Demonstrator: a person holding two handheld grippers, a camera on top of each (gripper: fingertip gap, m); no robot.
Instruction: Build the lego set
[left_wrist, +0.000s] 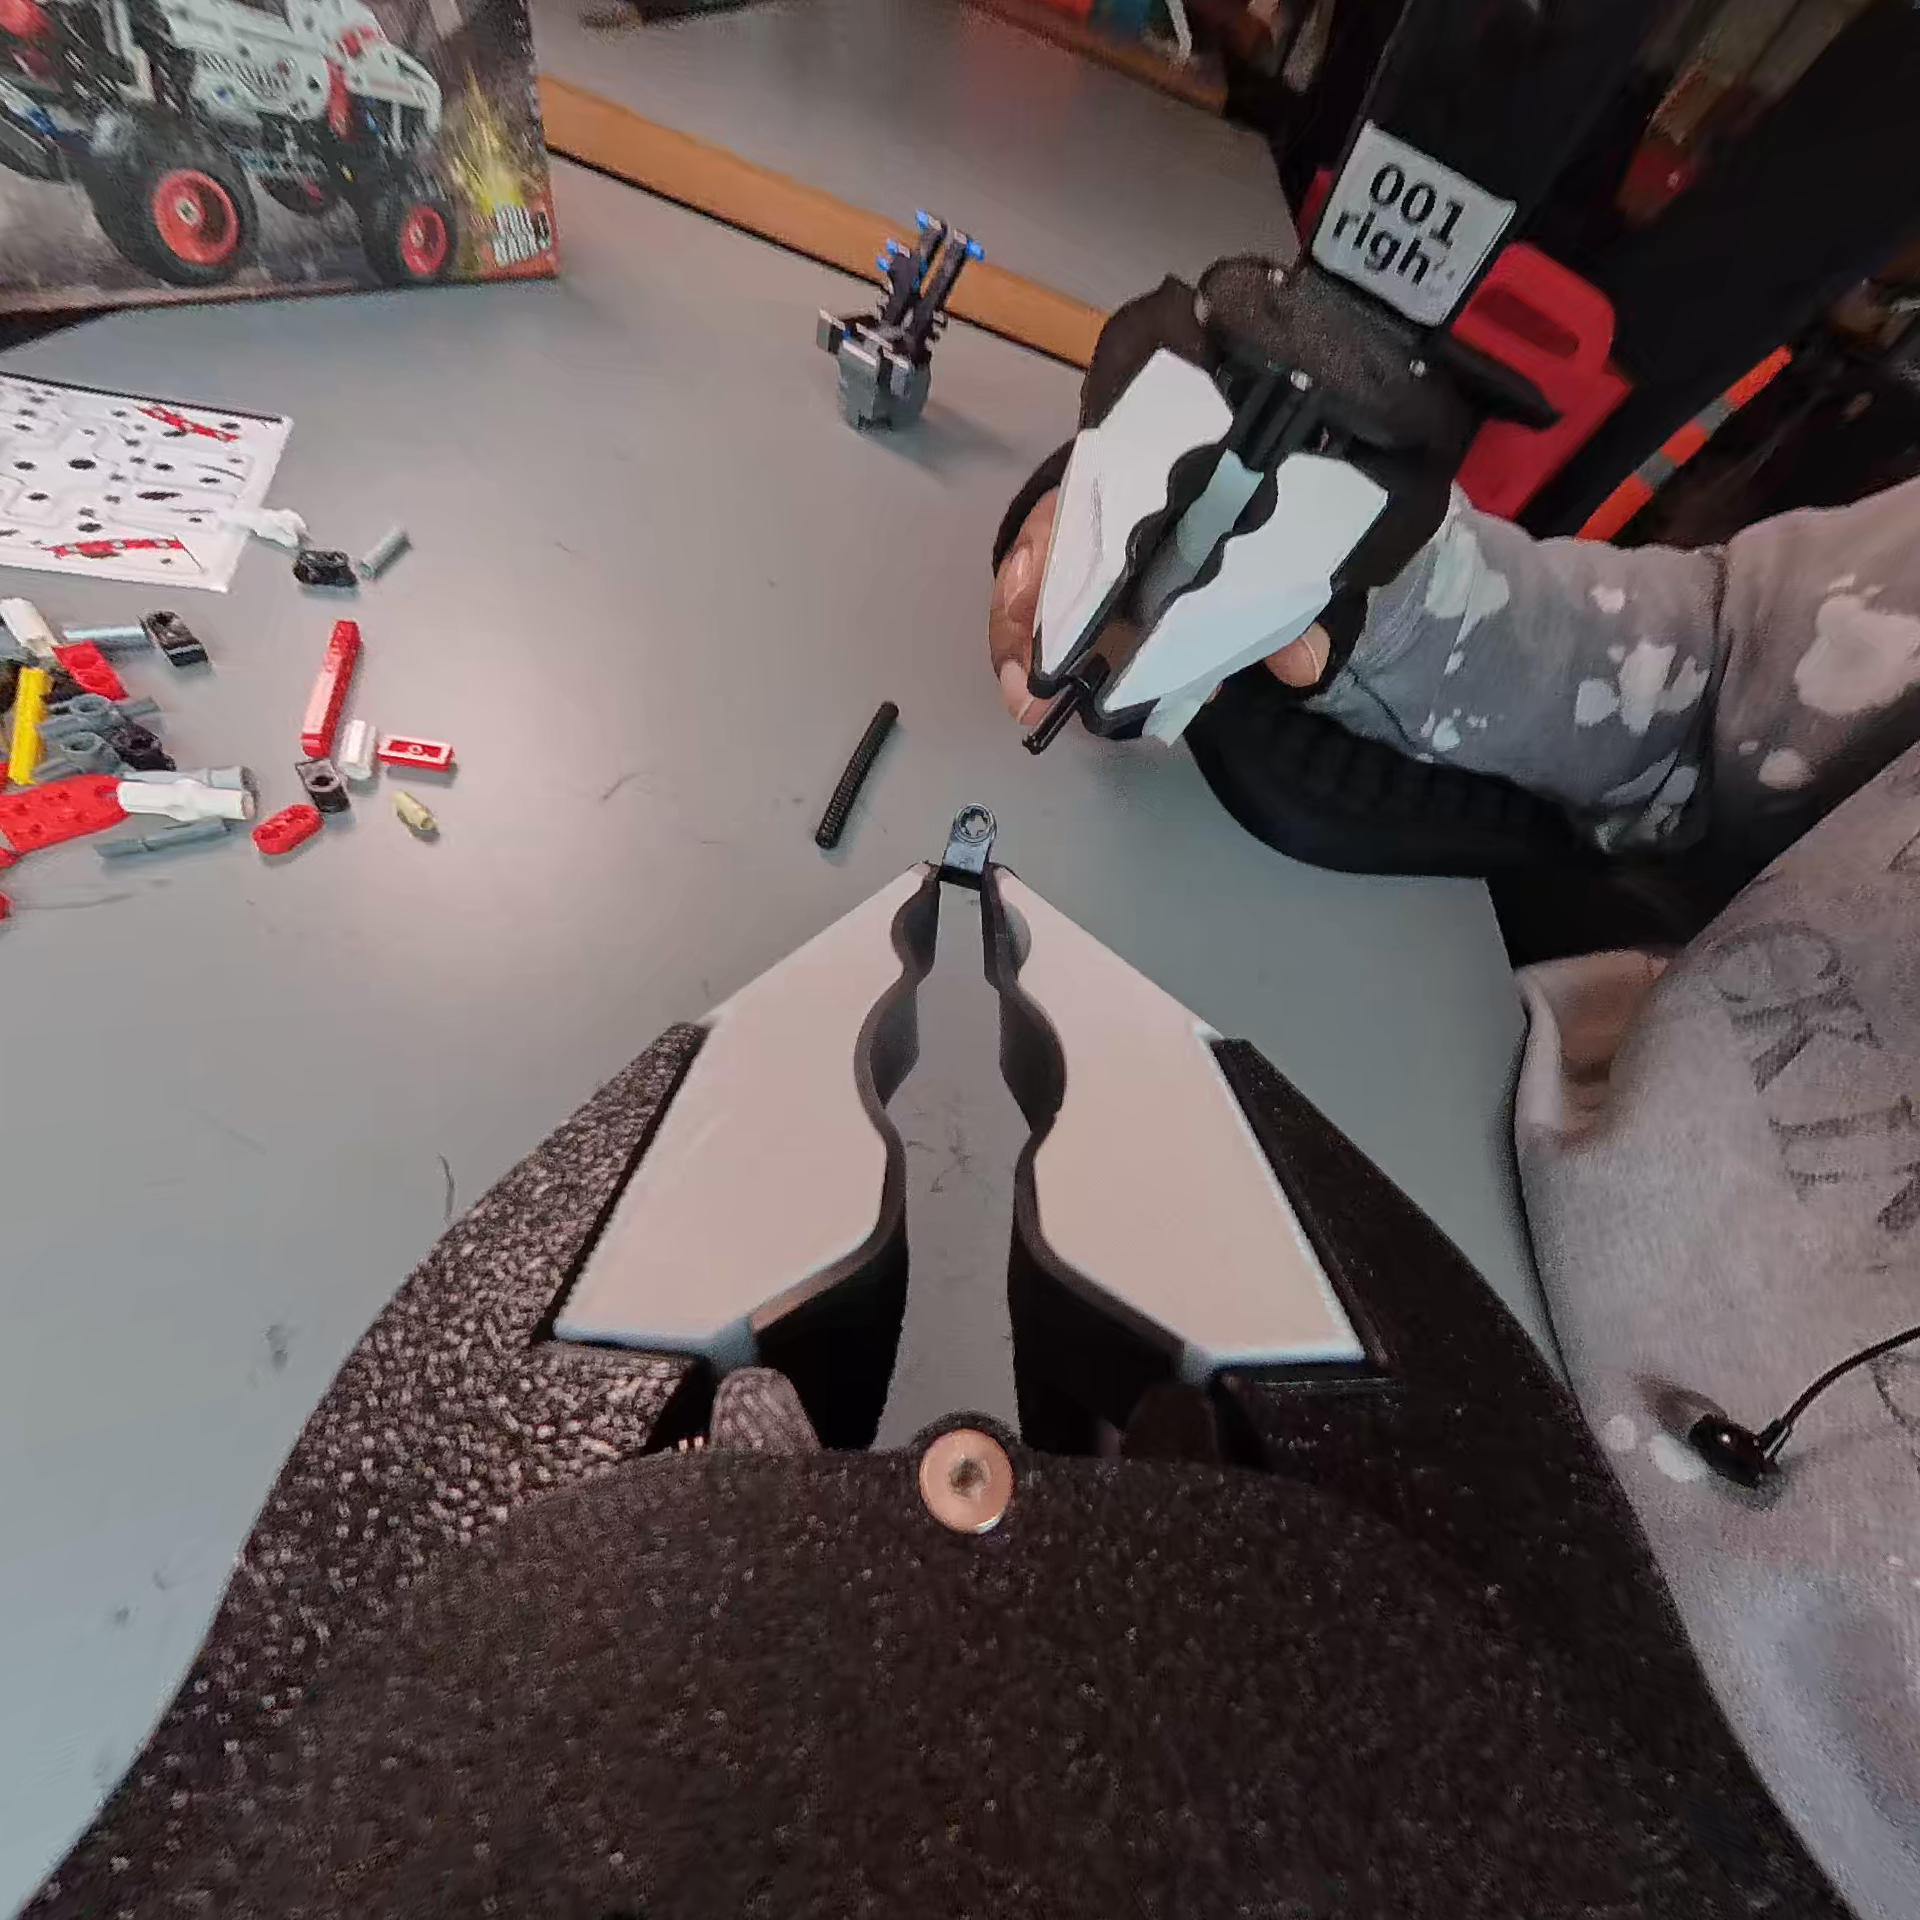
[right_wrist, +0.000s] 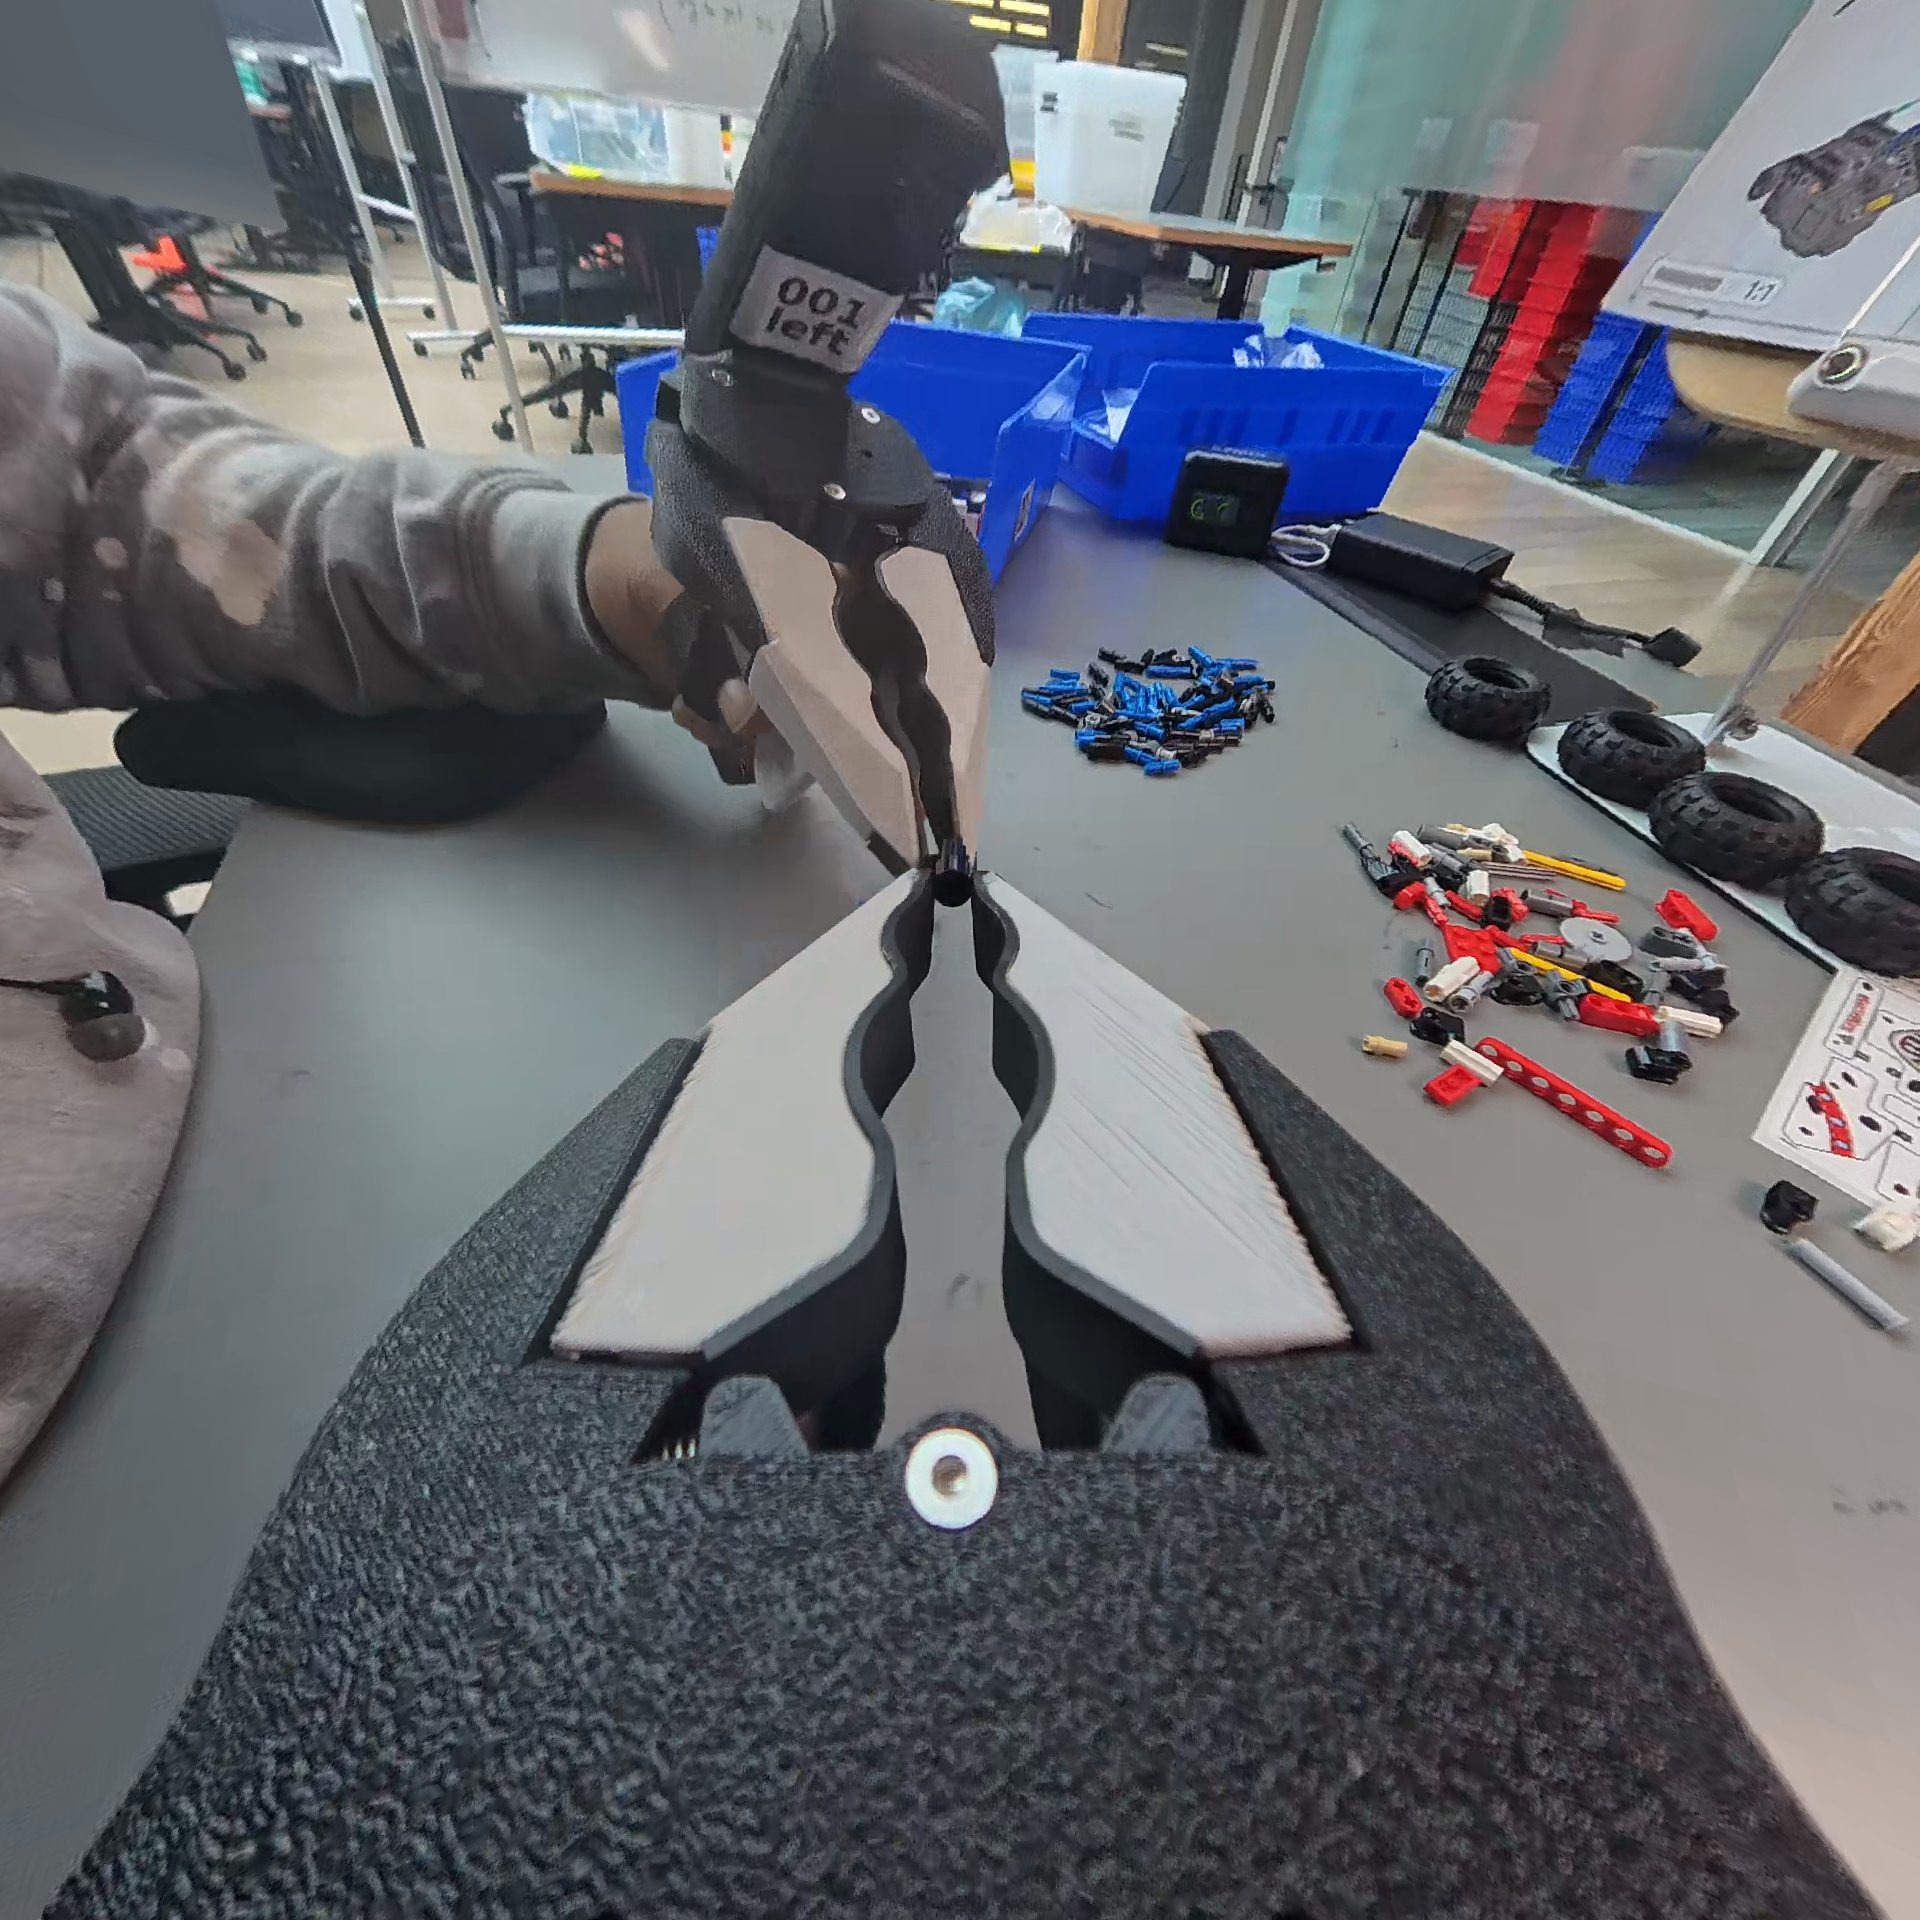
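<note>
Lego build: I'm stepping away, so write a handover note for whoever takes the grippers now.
Left gripper: shut on a small black connector.
Right gripper: shut on a black pin.
The two parts are apart above the grey table.
Done: a small grey sub-assembly stands farther back.
Left: join pin and connector; loose parts, four tyres and the ribbed black axle remain unused.
</note>
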